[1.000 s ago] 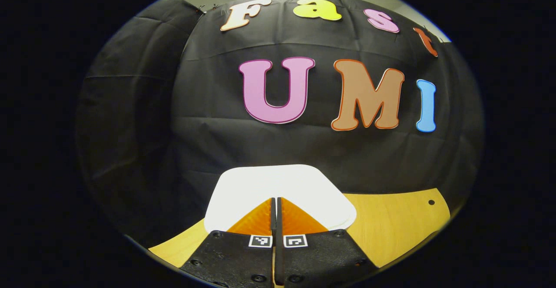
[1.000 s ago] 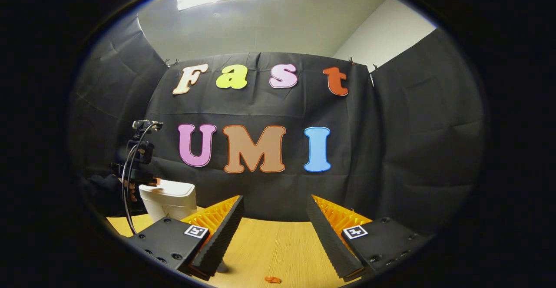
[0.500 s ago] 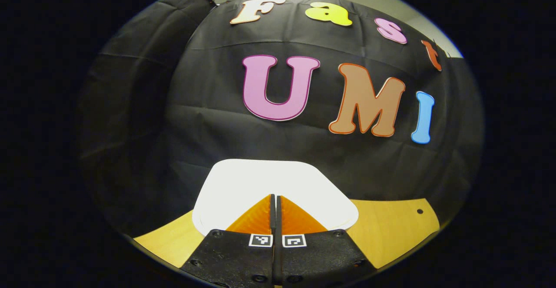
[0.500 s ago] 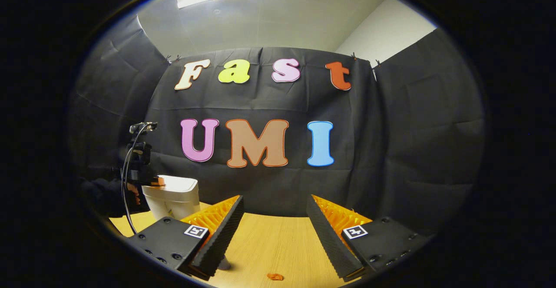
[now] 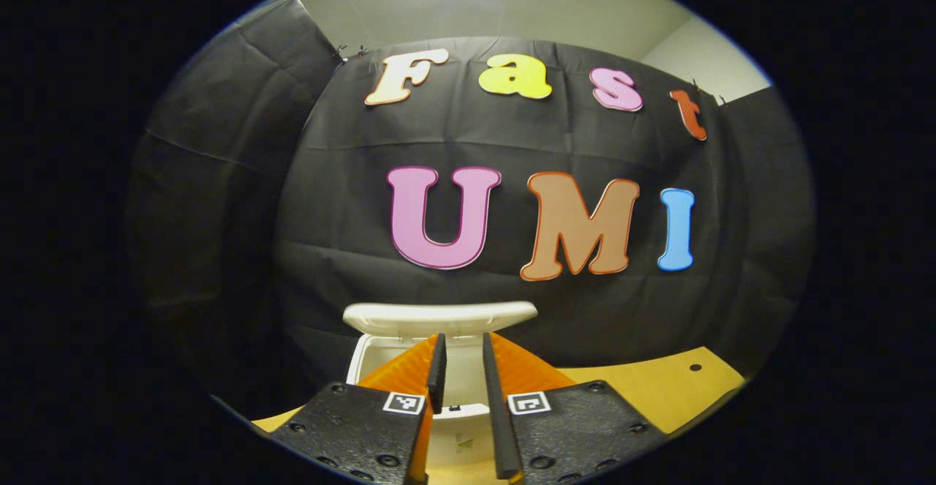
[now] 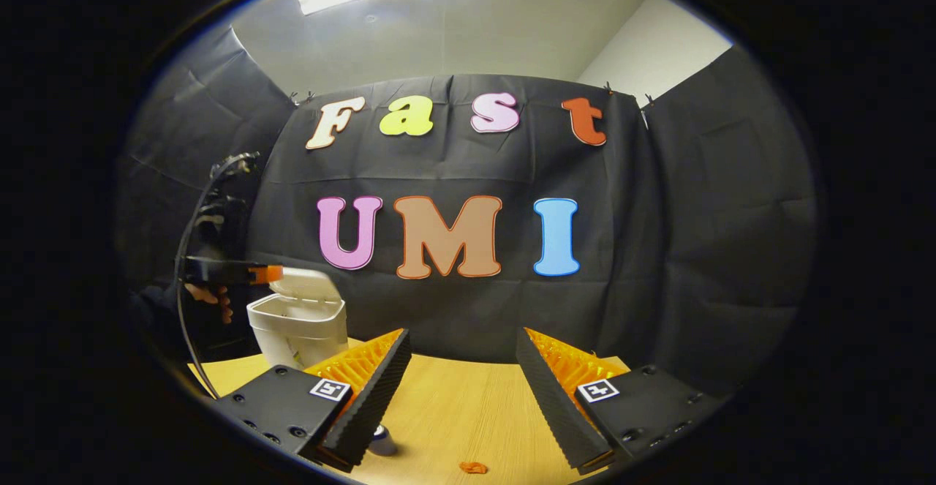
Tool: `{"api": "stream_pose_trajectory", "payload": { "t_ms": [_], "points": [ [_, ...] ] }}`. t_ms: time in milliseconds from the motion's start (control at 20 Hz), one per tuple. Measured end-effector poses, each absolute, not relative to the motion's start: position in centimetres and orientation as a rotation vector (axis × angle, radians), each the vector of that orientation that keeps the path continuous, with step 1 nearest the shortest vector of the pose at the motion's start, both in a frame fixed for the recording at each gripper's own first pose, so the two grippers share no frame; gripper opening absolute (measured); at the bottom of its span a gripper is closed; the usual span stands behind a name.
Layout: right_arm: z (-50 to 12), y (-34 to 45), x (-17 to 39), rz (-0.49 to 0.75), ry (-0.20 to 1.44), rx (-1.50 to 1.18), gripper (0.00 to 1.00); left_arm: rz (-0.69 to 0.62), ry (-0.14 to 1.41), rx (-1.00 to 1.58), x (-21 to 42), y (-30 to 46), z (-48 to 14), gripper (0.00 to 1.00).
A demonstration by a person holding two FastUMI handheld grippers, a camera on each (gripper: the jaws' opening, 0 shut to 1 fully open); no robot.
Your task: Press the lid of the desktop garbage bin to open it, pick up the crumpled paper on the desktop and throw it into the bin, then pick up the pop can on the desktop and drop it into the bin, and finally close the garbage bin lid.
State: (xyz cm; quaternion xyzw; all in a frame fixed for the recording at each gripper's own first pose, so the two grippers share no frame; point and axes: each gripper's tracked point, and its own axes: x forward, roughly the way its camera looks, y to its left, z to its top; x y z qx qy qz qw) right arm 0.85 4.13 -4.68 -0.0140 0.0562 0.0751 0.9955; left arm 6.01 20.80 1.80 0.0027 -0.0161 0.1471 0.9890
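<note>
At nine o'clock in the right gripper view the bin (image 6: 300, 328) stands on the desk (image 6: 468, 412) with its lid (image 6: 311, 284) up, the left gripper (image 6: 256, 274) above it, jaws narrowly apart. The right gripper (image 6: 461, 390) is wide and empty; a can top (image 6: 380, 440) peeks at six. Judgement: a careless reach could knock the lid shut.

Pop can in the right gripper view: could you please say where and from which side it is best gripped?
The pop can seems to stand upright on the table, mostly hidden behind a finger of the open right gripper. Grip its round side wall, coming level from the near side, fingers straddling it.
</note>
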Motion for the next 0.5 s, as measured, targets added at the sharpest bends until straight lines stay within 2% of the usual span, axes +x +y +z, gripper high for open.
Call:
{"api": "stream_pose_trajectory", "payload": {
  "t_ms": [300, 400, 500],
  "points": [
    [-6.7, 4.0, 1.8, 0.167, 0.158, -0.011, 0.97, 0.267, -0.050, 0.049, 1.1, 17.2, 1.4, 0.79],
    [-7.8, 4.2, 2.3, 0.178, 0.183, -0.010, 0.97, 0.266, -0.046, 0.047, -0.1, 16.4, 0.8, 0.88],
    [-9.4, 4.4, 2.6, 0.190, 0.219, -0.001, 0.97, 0.259, -0.040, 0.030, -1.2, 15.4, -0.3, 0.88]
  ]
}}
